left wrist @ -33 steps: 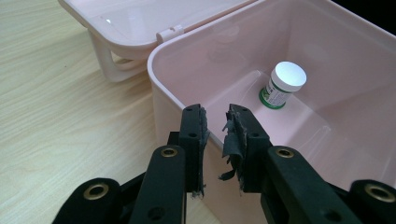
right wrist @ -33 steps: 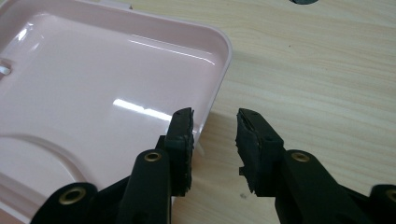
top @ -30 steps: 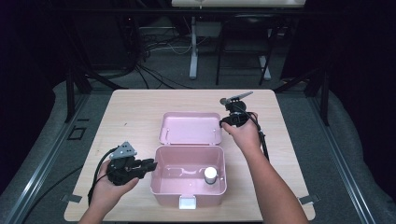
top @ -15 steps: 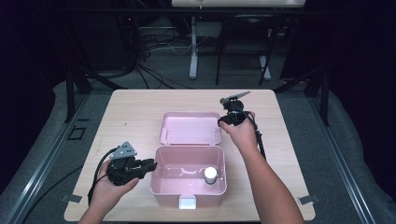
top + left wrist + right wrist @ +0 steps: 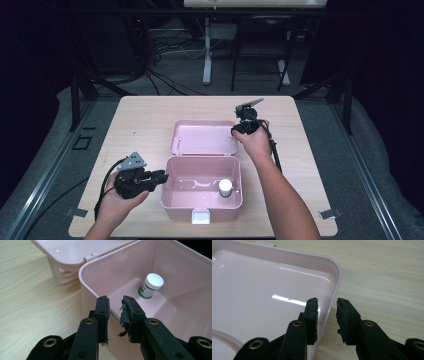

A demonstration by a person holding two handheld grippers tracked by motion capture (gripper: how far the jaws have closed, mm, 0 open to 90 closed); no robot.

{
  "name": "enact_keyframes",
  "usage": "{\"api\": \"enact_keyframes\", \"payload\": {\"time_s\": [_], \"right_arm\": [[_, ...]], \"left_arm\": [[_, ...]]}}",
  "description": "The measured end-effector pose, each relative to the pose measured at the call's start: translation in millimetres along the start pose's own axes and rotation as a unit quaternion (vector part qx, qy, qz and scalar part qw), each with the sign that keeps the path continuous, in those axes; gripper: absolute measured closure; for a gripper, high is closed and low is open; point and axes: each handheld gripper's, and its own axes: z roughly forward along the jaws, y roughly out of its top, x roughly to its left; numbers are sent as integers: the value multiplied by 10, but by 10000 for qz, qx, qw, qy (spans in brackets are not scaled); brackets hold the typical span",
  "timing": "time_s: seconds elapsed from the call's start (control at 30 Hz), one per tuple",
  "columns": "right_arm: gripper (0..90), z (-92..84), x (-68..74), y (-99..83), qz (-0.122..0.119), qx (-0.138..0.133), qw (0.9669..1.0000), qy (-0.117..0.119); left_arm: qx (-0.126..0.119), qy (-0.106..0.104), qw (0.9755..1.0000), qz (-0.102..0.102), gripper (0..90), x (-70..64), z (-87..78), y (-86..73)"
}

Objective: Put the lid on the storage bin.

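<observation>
The pink box (image 5: 202, 192) sits open near the front of the tabletop (image 5: 140, 115), its lid (image 5: 204, 136) laid flat behind it on the hinge. The left gripper (image 5: 115, 305) has its jaws a narrow gap apart astride the box's left wall, and I cannot tell whether the pads press it. The right gripper (image 5: 327, 305) straddles the lid's right edge, its jaws having just been closing, with a gap showing on both sides of the rim, so it holds nothing yet.

If closing the box is the aim, the thin glossy lid rim could slip out of worn, frayed pads as it swings up, dropping the lid back. A loose hold on the left wall would let the light box slide or tip when the lid is pulled.

Inside, 1 small white-capped bottle (image 5: 225, 187) stands upright at the right of the box floor; it looks short enough to clear the lid. The front latch (image 5: 201, 216) hangs free. Nothing else lies on the tabletop near the lid's path
</observation>
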Motion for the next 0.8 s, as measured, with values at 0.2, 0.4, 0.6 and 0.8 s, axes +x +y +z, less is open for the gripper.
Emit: {"api": "enact_keyframes", "payload": {"time_s": [0.2, 0.4, 0.6, 0.8], "right_arm": [[780, 19, 4, 5, -6, 7, 10000, -70], [792, 21, 9, 10, 11, 22, 10000, -80], [777, 47, 6, 22, 63, 65, 9999, -68], [780, 90, 13, 29, 106, 39, 9999, -91]], "left_arm": [[-14, 8, 10000, -9, 745, -4, 4, -1], [-8, 15, 10000, -11, 746, -7, 3, 0], [-5, 26, 10000, -2, 746, -11, 4, 2], [5, 15, 10000, 19, 746, -8, 3, 2]]}}
